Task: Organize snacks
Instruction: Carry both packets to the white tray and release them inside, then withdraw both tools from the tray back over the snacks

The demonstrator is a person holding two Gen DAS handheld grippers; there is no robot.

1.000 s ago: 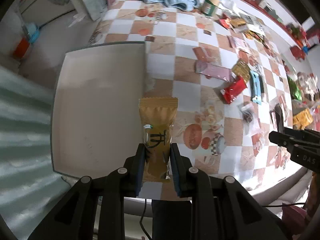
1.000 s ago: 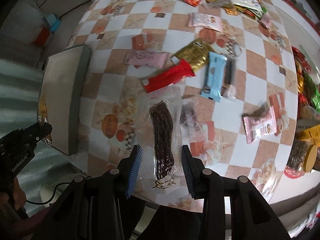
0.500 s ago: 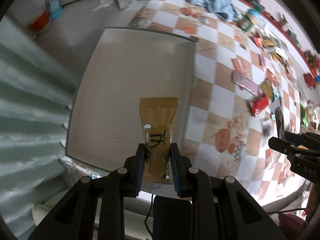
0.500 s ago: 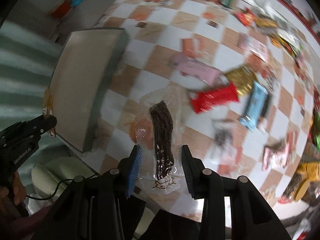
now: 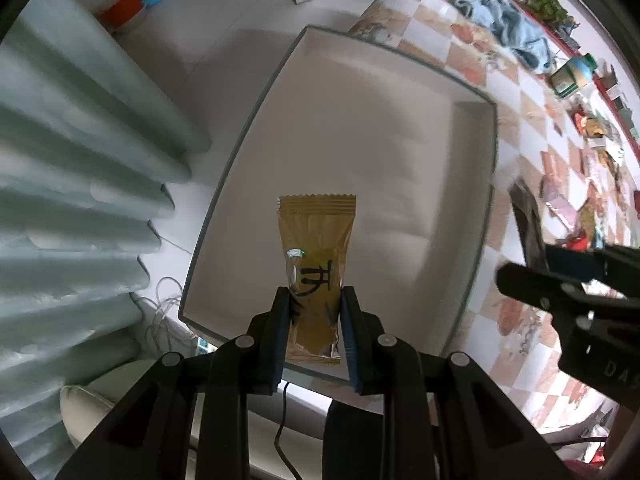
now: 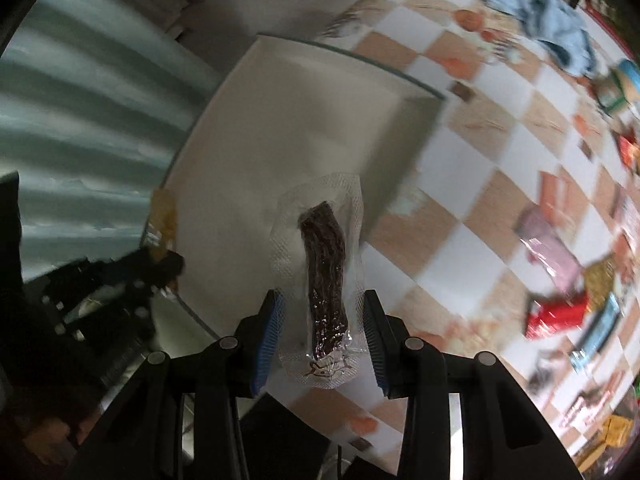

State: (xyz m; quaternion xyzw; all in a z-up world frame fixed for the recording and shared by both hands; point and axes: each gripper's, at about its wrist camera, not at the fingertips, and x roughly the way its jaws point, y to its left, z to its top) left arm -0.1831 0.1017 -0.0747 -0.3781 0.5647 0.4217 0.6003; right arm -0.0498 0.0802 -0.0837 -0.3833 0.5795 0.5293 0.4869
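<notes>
Left wrist view first: along the left edge of the frame hangs a pale green pleated curtain [image 5: 80,184]. At centre my left tool [image 5: 316,320] is clamped on a golden-brown snack packet [image 5: 316,264], its crimped end pointing up the frame, held over the shallow beige tray [image 5: 400,128]. The tray sits at the edge of the checkered counter [image 5: 536,120], which runs up the right side. At the right edge my right tool [image 5: 560,276] shows as a dark blurred shape over the tray's right rim, and loose snacks [image 5: 588,208] lie scattered on the counter beyond it.

Right wrist view, from the left: my left tool [image 6: 160,264] sits at the tray's [image 6: 304,120] left rim with the golden packet [image 6: 162,220] in it. At centre my right tool [image 6: 324,324] grips a clear vacuum pouch with a dark jerky stick [image 6: 324,272], held above the tray's lower right part. To the right, blurred, a pink packet [image 6: 548,240] and a red packet [image 6: 556,316] lie on the counter [image 6: 460,184].
</notes>
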